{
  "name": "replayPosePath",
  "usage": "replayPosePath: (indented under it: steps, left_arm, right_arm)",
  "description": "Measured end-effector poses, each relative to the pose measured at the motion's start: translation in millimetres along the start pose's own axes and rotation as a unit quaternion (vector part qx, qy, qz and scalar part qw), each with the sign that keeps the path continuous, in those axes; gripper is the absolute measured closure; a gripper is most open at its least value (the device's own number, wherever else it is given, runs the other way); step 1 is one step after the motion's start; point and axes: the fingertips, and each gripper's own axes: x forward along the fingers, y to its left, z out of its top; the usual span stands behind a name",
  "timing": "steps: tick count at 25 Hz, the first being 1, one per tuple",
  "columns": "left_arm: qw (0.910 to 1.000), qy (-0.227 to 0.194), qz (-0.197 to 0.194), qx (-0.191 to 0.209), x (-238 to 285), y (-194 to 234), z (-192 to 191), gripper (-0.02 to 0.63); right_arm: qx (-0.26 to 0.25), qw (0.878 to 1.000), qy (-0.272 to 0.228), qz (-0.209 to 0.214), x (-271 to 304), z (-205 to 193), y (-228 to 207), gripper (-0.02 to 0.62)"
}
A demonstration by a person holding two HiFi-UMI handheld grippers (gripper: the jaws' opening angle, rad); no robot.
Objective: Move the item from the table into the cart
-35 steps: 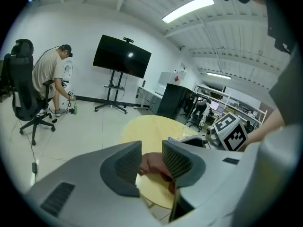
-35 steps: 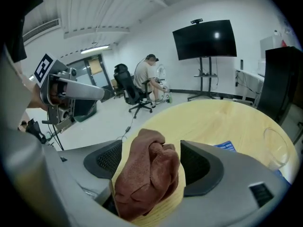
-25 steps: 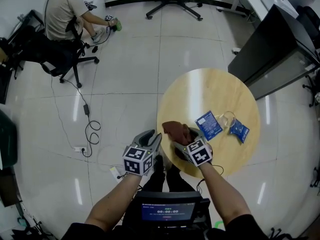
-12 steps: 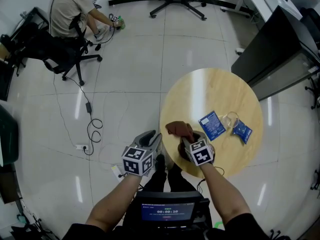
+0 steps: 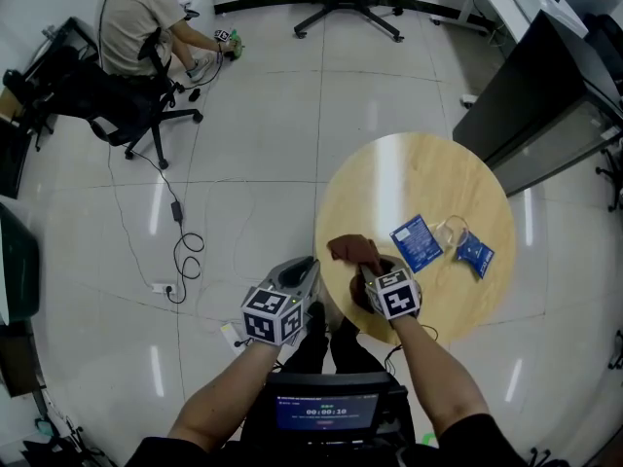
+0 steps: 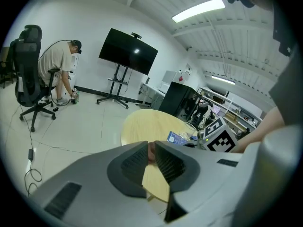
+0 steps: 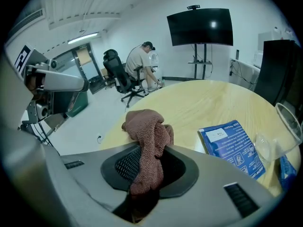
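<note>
A crumpled brown cloth (image 5: 352, 251) lies at the near left edge of the round wooden table (image 5: 409, 178). My right gripper (image 5: 368, 272) points down at it and is shut on it. In the right gripper view a fold of the cloth (image 7: 147, 131) runs down between the pads of the right gripper (image 7: 147, 167), whose jaws have just been closing on it. My left gripper (image 5: 304, 267) hangs over the floor just left of the table. Its jaws (image 6: 150, 152) have just been closing and stand nearly together with nothing between them. No cart shows.
A blue packet (image 5: 414, 241), a clear cup (image 5: 446, 232) and a second blue packet (image 5: 474, 256) lie right of the cloth. Far left, a person (image 5: 131, 17) sits by an office chair (image 5: 107, 100). Cables (image 5: 180, 251) trail over the floor. A black cabinet (image 5: 526, 86) stands behind the table.
The right jaws have closed on the brown cloth and bunched it. The left jaws have drawn together. Both hands have stayed where they were.
</note>
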Motion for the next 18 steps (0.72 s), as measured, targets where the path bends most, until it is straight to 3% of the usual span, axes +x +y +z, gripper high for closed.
replayPosePath:
  steps: [3,5,11,18]
  left_arm:
    - [1.0000,-0.007,-0.003,0.003,-8.1,-4.9,6.0,0.606]
    - [0.9999,-0.014,-0.003,0.003,-20.1,-12.4,16.4,0.606]
    - [0.9983,-0.046,-0.019,0.031,-75.7,-76.6,76.7,0.606]
    - [0.9902,-0.108,-0.027,0.084,-169.9,-118.0,139.0,0.606]
  right_arm:
    - [0.012,1.000,-0.025,0.002,-13.5,9.8,2.0,0.531]
    - [0.013,0.999,-0.044,0.005,-35.0,21.4,8.6,0.531]
    - [0.012,0.995,-0.103,-0.005,-153.6,61.5,26.6,0.531]
    - [0.006,0.973,-0.227,-0.042,-300.5,104.9,77.9,0.531]
